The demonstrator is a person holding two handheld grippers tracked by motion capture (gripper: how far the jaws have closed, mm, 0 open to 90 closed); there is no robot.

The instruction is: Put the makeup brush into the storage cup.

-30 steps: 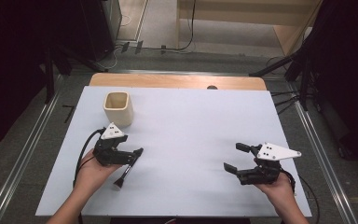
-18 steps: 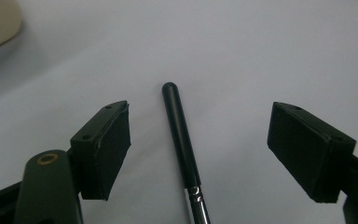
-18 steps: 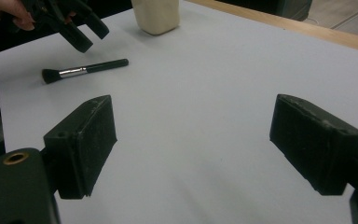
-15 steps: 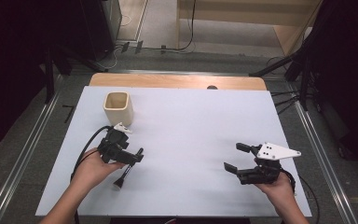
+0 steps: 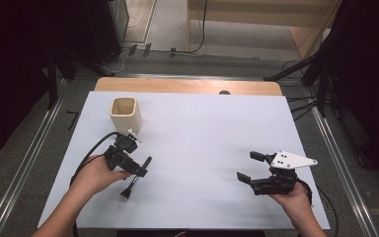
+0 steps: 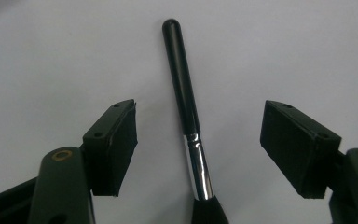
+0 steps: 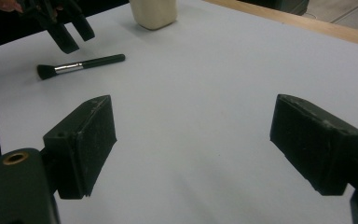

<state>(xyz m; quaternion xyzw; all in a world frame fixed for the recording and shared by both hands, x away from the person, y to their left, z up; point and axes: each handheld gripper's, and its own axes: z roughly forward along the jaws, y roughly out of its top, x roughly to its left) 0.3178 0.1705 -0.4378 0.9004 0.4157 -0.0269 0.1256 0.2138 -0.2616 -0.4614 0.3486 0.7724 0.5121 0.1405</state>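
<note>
Table: a wide white rectangular tabletop [image 5: 202, 148] with a strip of pale wood along its far edge; everything below rests on or hovers over it.
Cup: a cream square-sided open cup [image 5: 125, 114] stands upright near the far left of the white surface, just beyond my left gripper; in the right gripper view its base shows at the top edge [image 7: 153, 13].
Right gripper: my black two-jaw right gripper [image 5: 250, 166], with a grey three-cornered plate on top, is held near the right front of the table. Its jaws stand wide apart with nothing but bare tabletop between them [image 7: 193, 149].
Left gripper: my black two-jaw left gripper [image 5: 145, 167] is tipped down over the brush at the left front of the table. Its jaws have just been closing a little, yet they are still wide; the handle lies between the pads, and neither pad touches it [image 6: 198, 149].
Brush: a slim black-handled make-up brush with a shiny silver ferrule and dark bristles [image 5: 132, 184] lies flat on the tabletop, well apart from the cup. In the left gripper view its handle [image 6: 182, 79] runs straight up the gap, rounded tip away from me, bristles at the bottom edge.
</note>
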